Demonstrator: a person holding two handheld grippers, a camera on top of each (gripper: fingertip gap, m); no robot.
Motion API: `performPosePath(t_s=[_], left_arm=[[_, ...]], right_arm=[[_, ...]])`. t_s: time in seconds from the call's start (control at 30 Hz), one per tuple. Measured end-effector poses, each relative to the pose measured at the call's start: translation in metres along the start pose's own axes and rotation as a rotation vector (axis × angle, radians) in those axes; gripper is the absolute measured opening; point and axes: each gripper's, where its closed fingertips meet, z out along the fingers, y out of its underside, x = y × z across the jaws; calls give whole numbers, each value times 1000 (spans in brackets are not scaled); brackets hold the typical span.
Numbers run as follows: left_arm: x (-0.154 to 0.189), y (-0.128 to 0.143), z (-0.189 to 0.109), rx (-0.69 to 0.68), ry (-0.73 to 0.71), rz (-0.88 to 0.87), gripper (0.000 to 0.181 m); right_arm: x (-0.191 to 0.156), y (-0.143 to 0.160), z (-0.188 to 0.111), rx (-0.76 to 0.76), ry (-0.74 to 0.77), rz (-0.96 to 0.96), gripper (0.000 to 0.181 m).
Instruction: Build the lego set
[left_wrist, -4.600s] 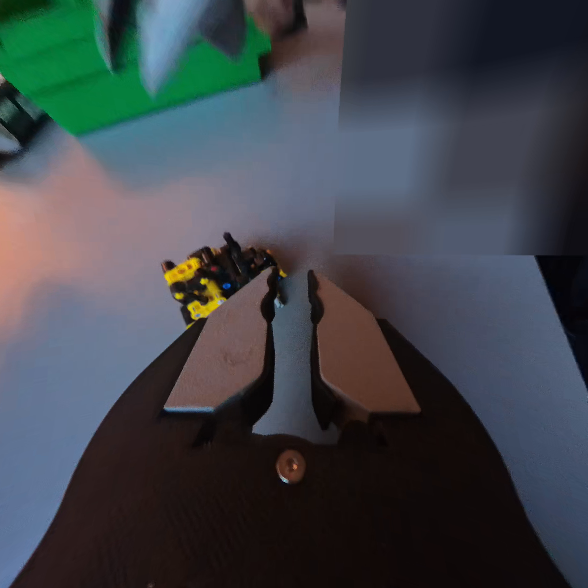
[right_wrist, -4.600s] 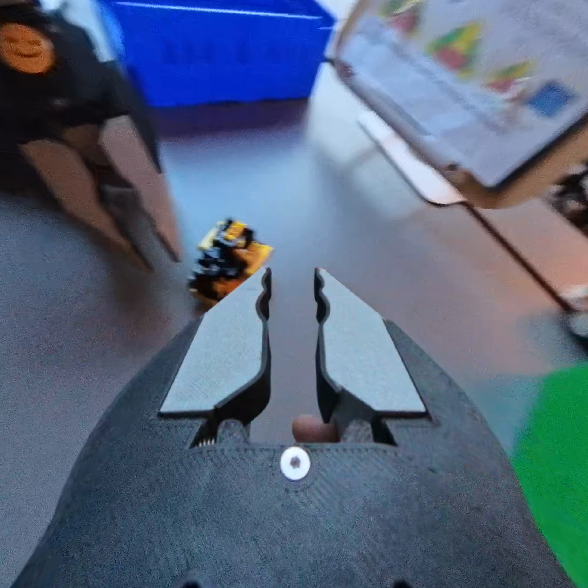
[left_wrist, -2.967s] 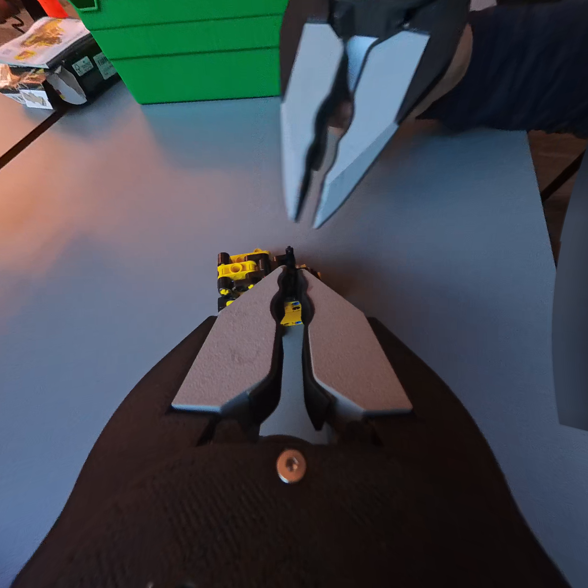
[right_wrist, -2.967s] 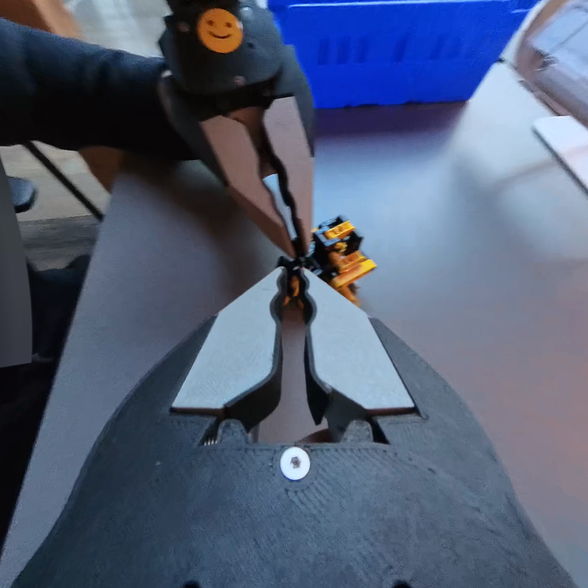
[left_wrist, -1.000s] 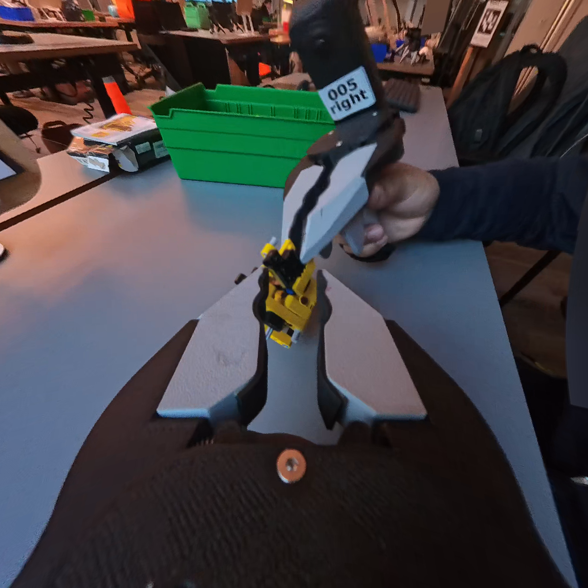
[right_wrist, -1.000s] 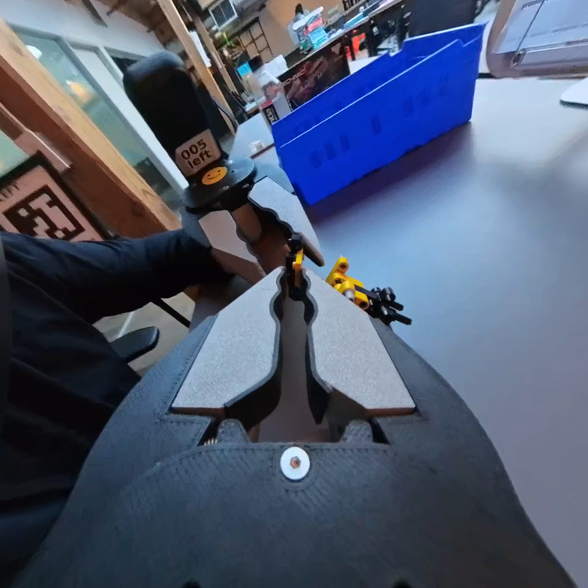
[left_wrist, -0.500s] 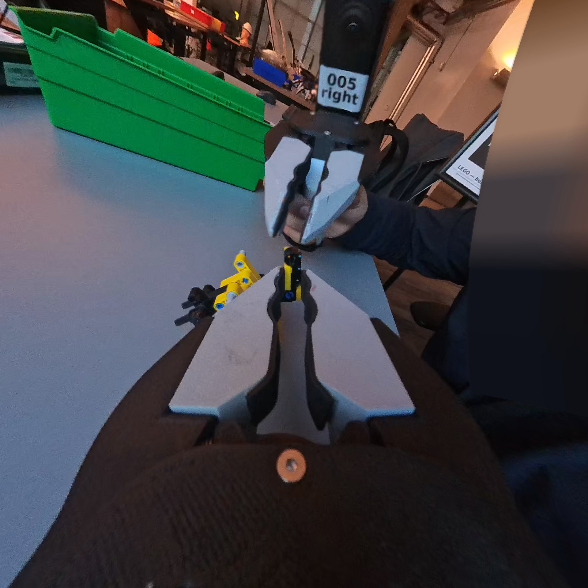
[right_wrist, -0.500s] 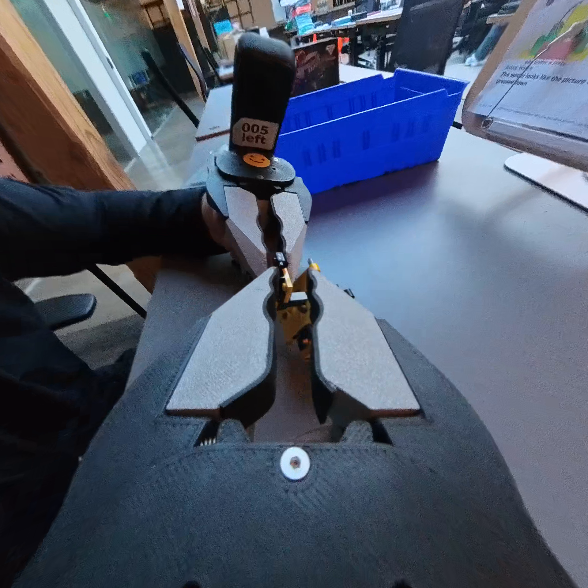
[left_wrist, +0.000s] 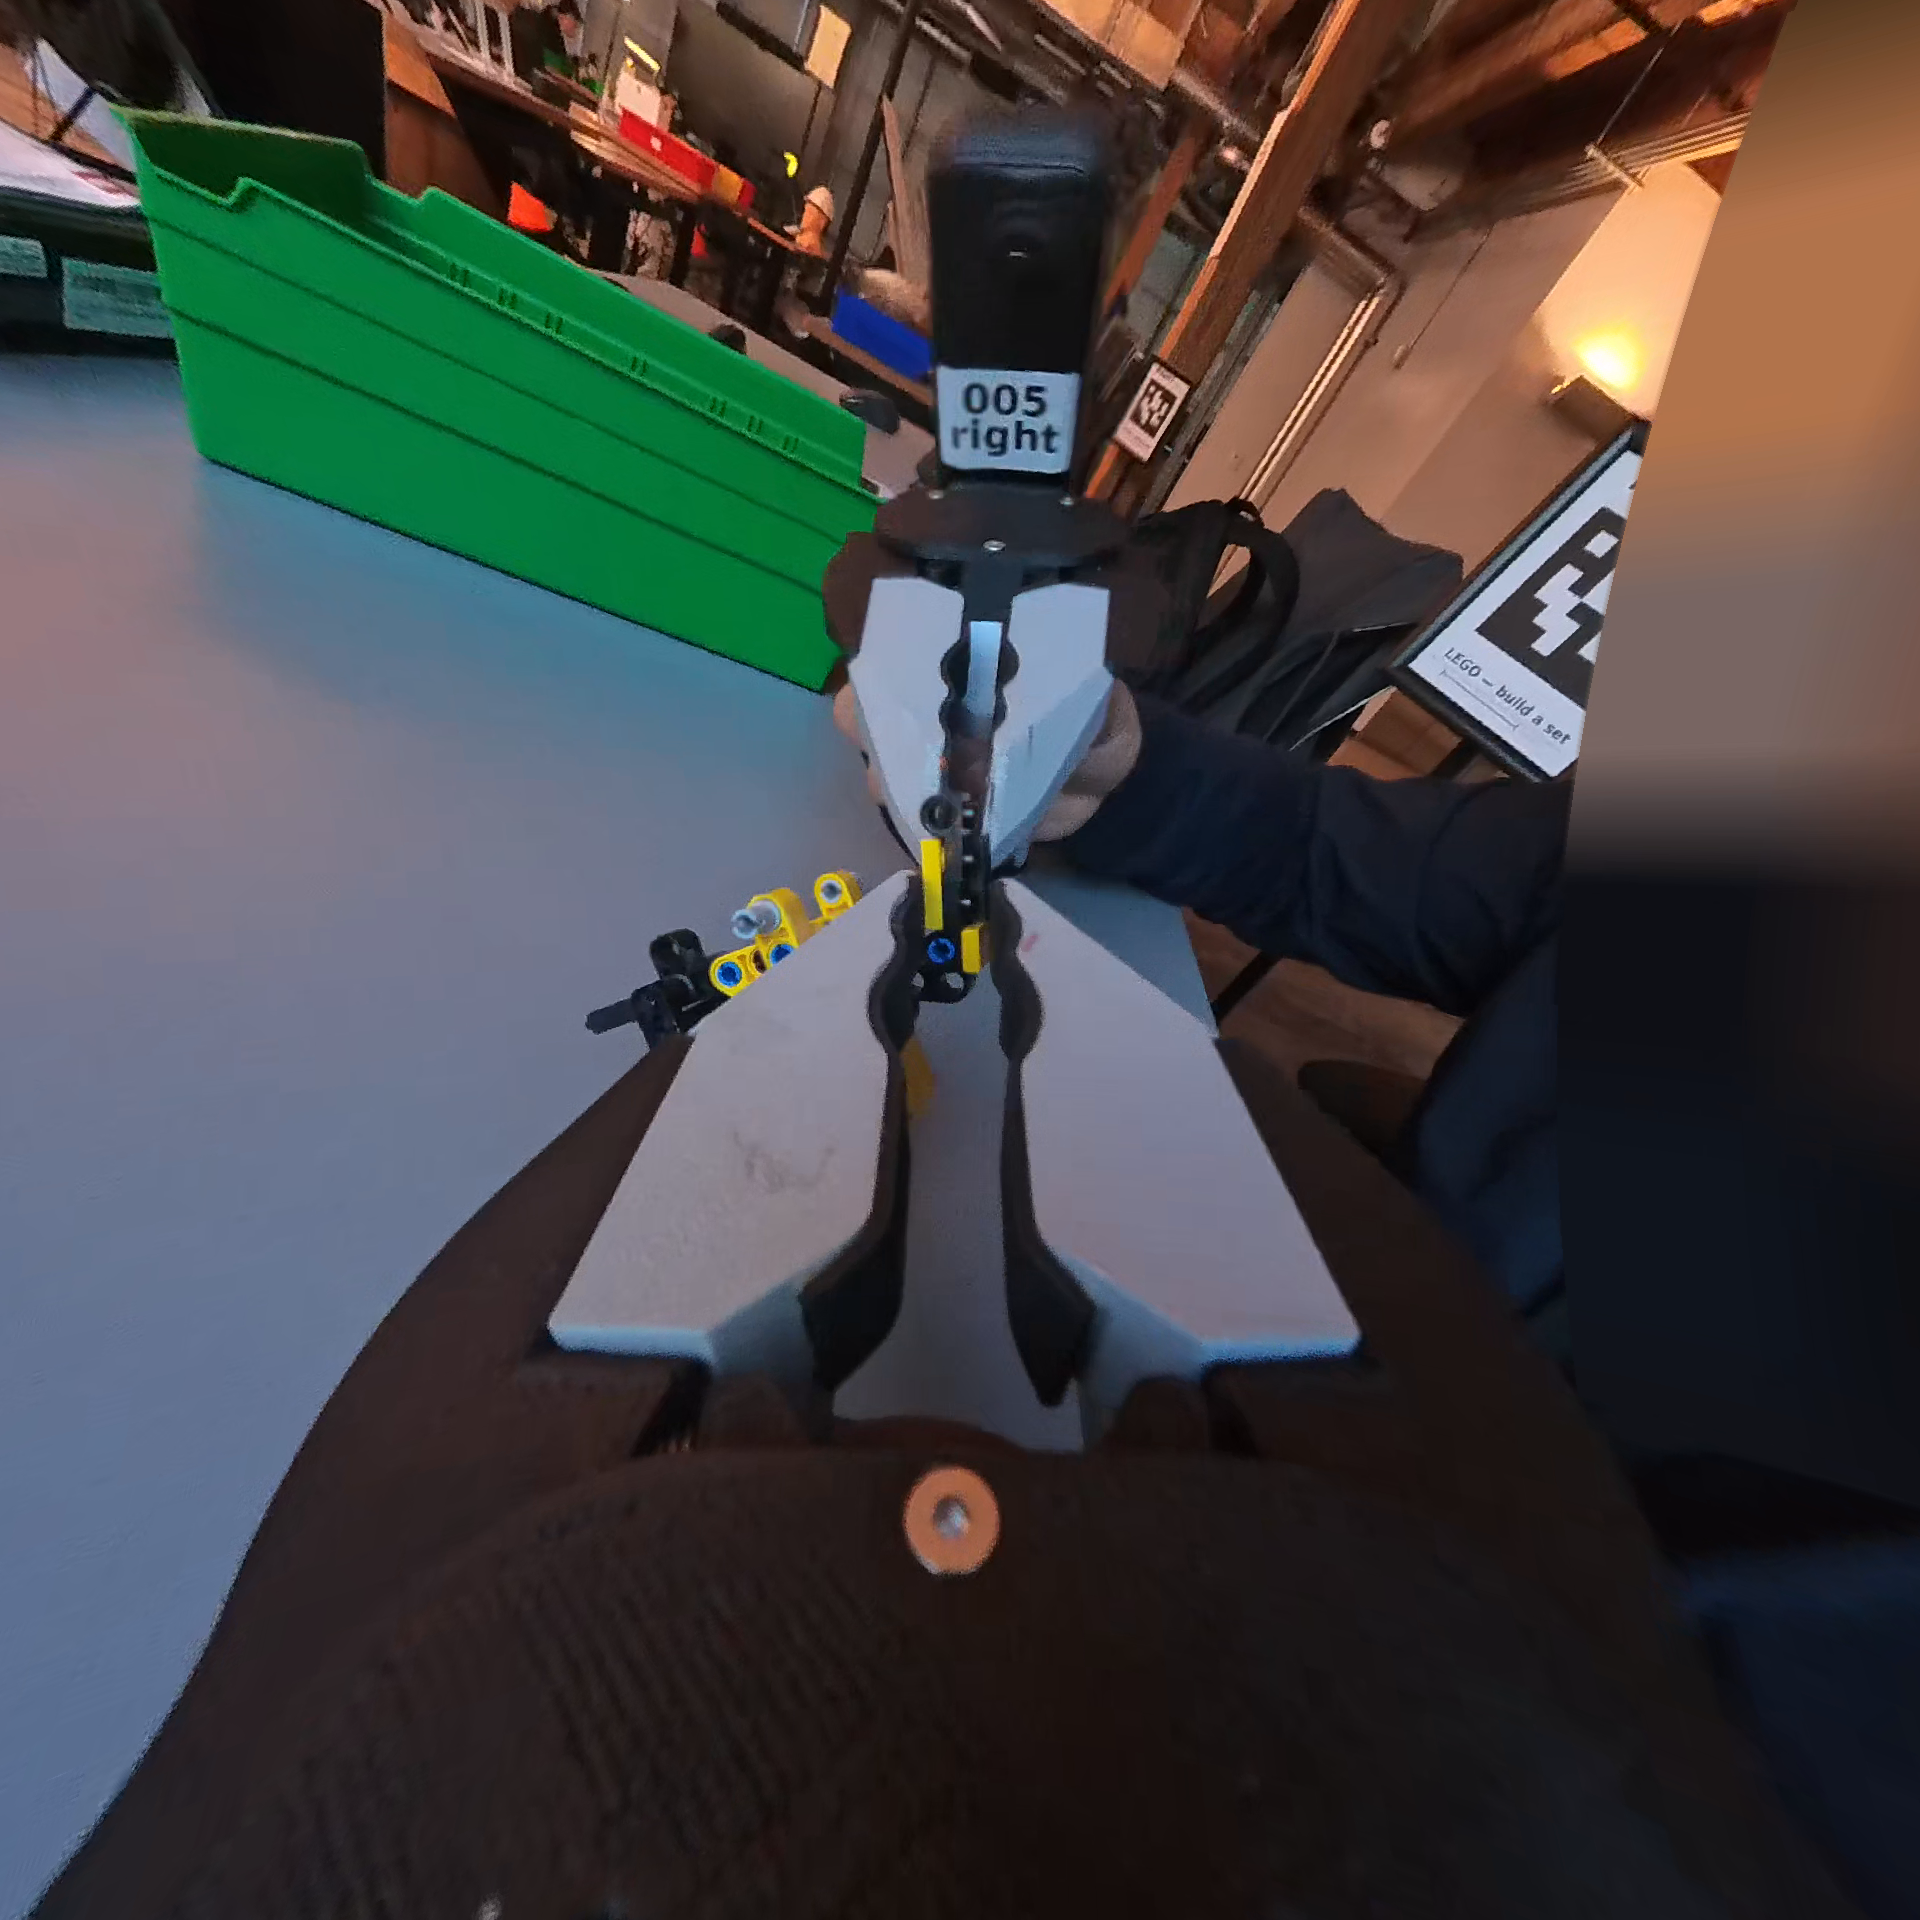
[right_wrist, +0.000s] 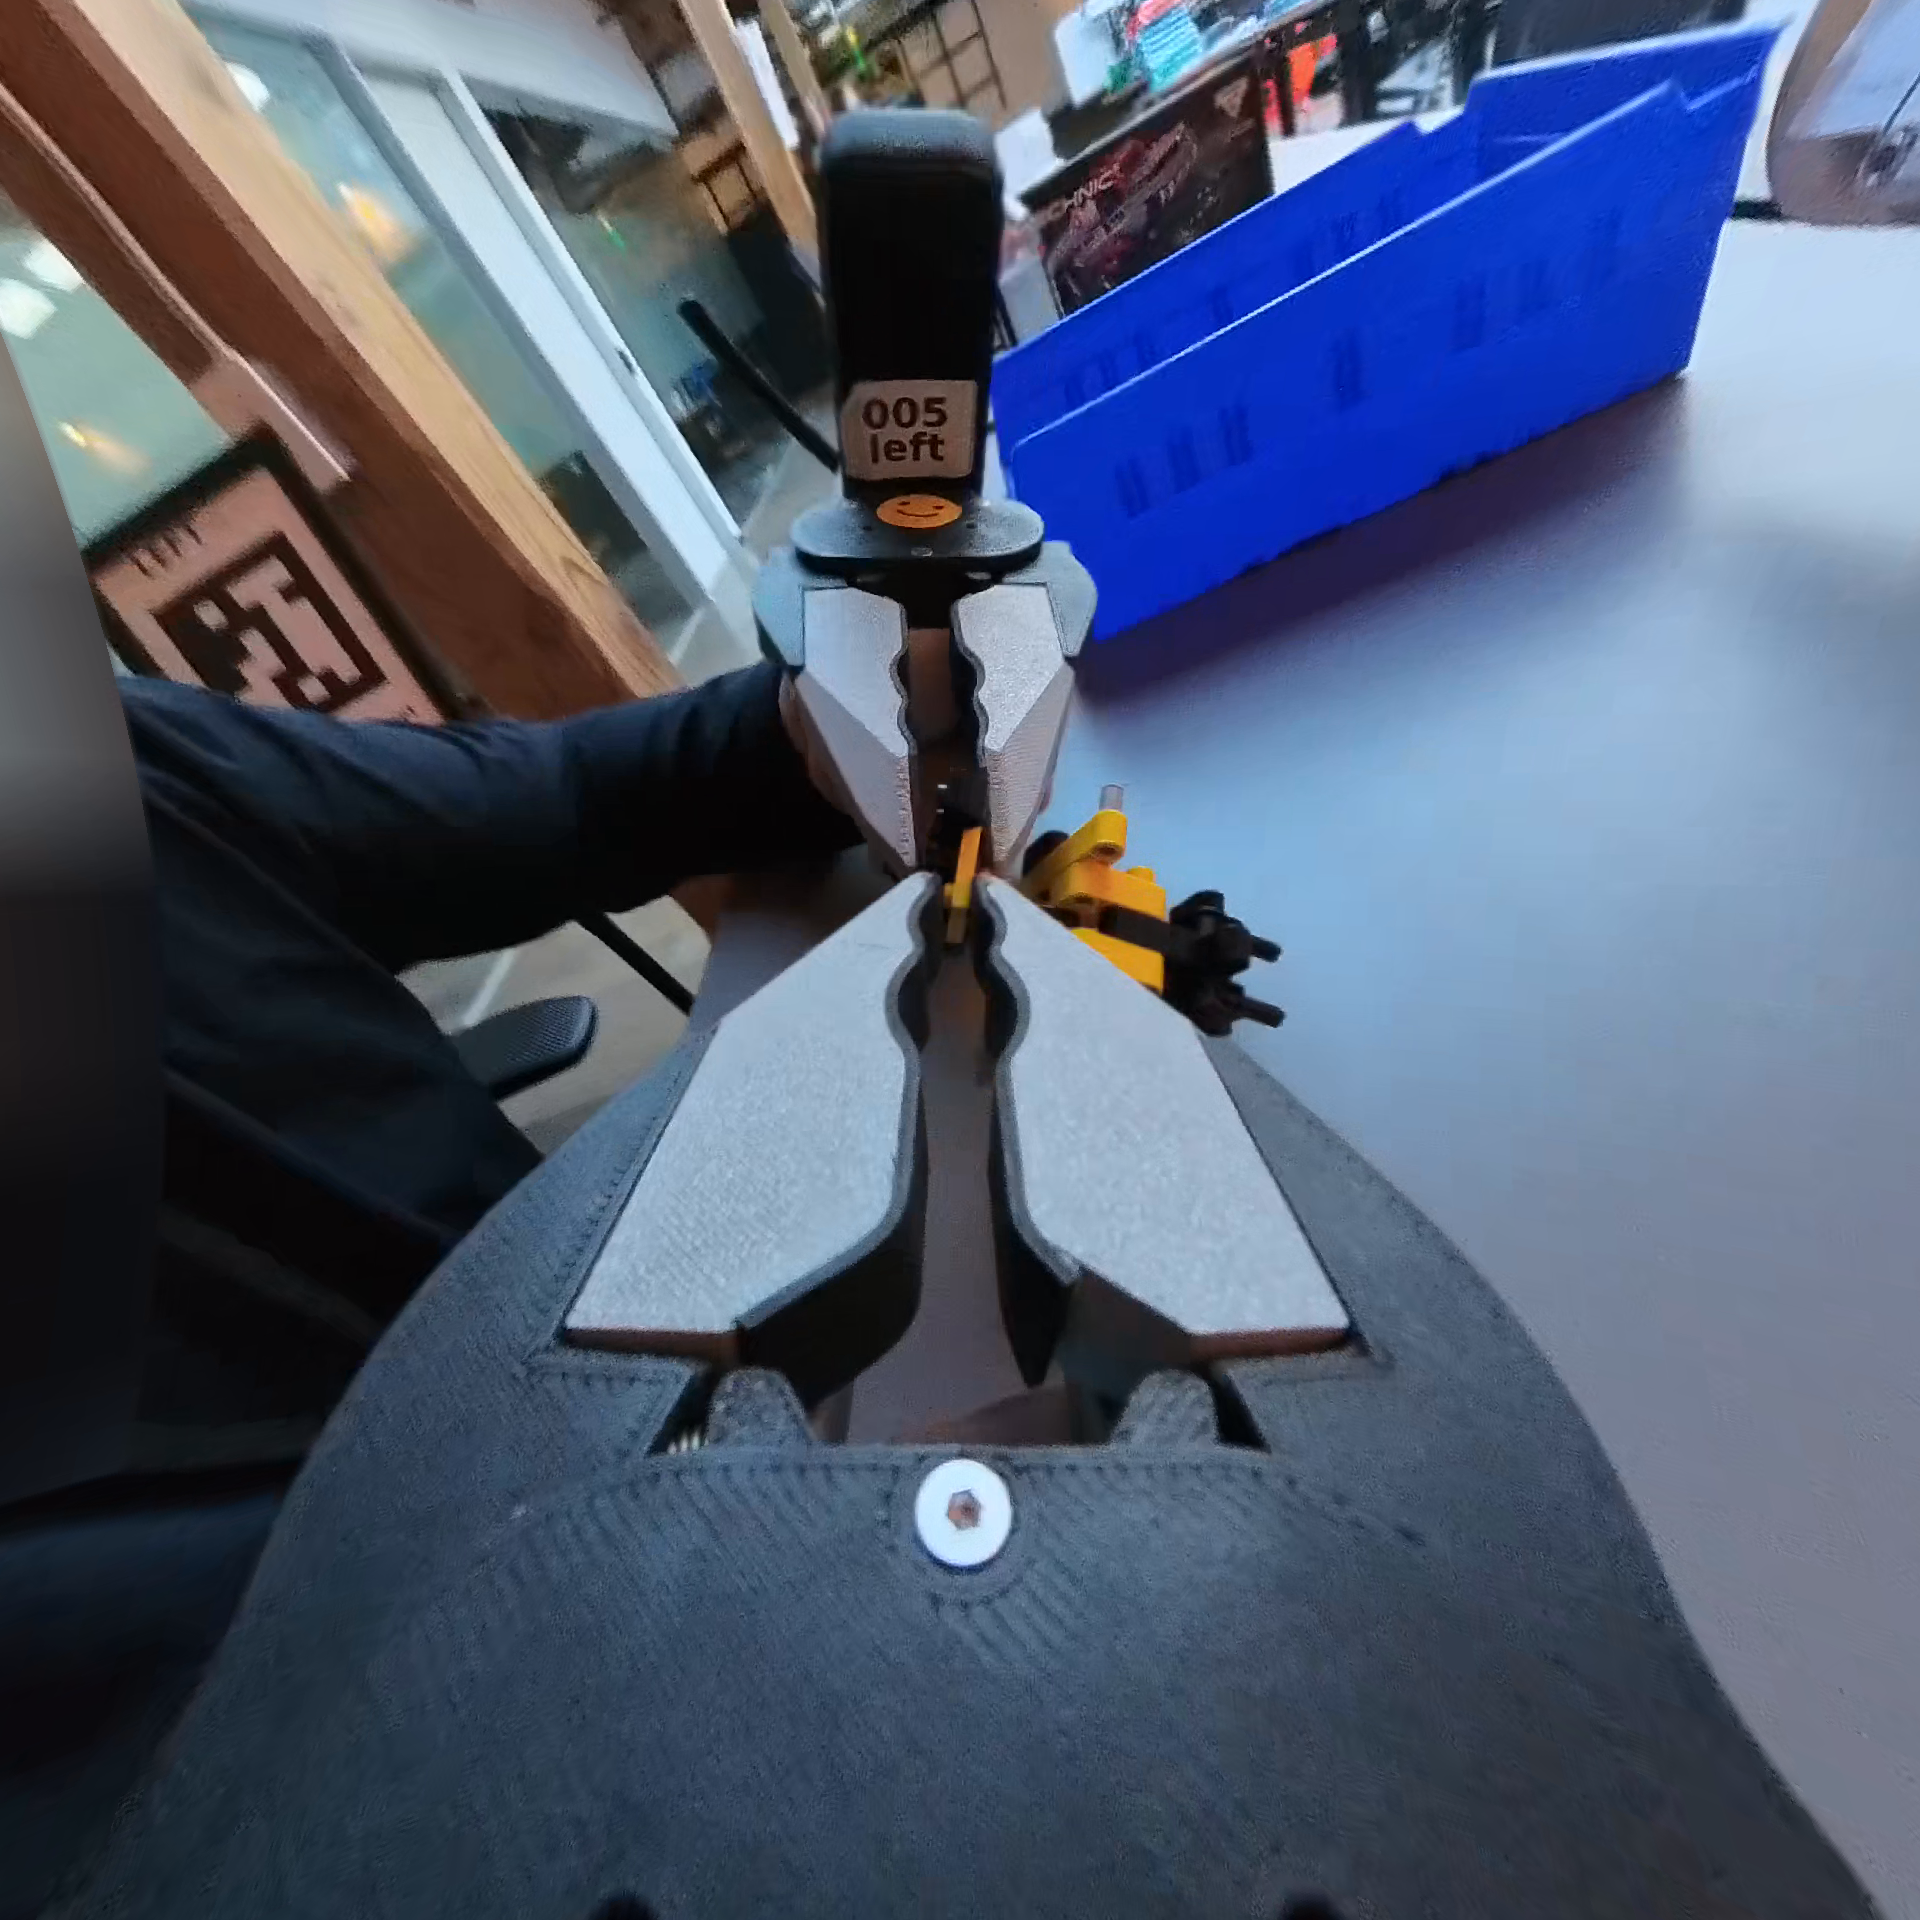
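My left gripper (left_wrist: 948, 906) is shut on a small yellow and black lego piece (left_wrist: 943, 914) and holds it up above the grey table (left_wrist: 312, 831). My right gripper (left_wrist: 968, 831) faces it tip to tip and is shut on the same piece from the other side. In the right wrist view the piece (right_wrist: 962, 896) is a thin yellow strip between my right gripper (right_wrist: 952, 900) tips, with the left gripper (right_wrist: 948, 831) just behind. The larger yellow and black lego assembly (left_wrist: 748, 956) lies on the table beside the tips; it also shows in the right wrist view (right_wrist: 1127, 909).
A green bin (left_wrist: 499, 436) stands at the back of the table in the left wrist view. A blue bin (right_wrist: 1351, 343) stands at the back in the right wrist view. The person's dark sleeves reach in over the table edge. A framed sign (left_wrist: 1538, 644) stands beyond the table. My two grippers' fingertips are within a few centimetres of each other.
My right gripper came down from above the piece and closed on it, so both grippers now hold it tip to tip. The larger assembly stays on the table.
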Motion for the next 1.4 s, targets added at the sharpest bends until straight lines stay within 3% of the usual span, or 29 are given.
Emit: performPosePath(t_s=[0.2, 0.33, 0.4, 0.87, 0.93, 1.07, 1.2, 1.4], left_arm=[[-9, 2, -2, -56, -150, 179, 30], [-6, 21, 9, -179, -202, 339, 35], [-9, 24, 11, -198, -255, 431, 17], [-19, 36, 10, -345, -404, 823, 14], [-28, 35, 8, -386, -484, 910, 14], [-30, 38, 8, -426, -518, 964, 12], [-30, 40, 9, -454, -533, 1017, 12], [-27, 42, 10, -457, -510, 1009, 11]], right_arm=[[8, -3, 0, 60, -50, 184, 1], [2, -3, 2, 66, -80, 181, 1], [-2, -1, 2, 47, -81, 123, 1], [2, 17, -1, -171, 207, -516, 5], [6, 15, -3, -184, 258, -544, 16], [-2, 9, -2, -154, 281, -645, 25], [-5, 12, 5, -171, 329, -766, 6], [-3, 17, 7, -222, 376, -882, 11]])
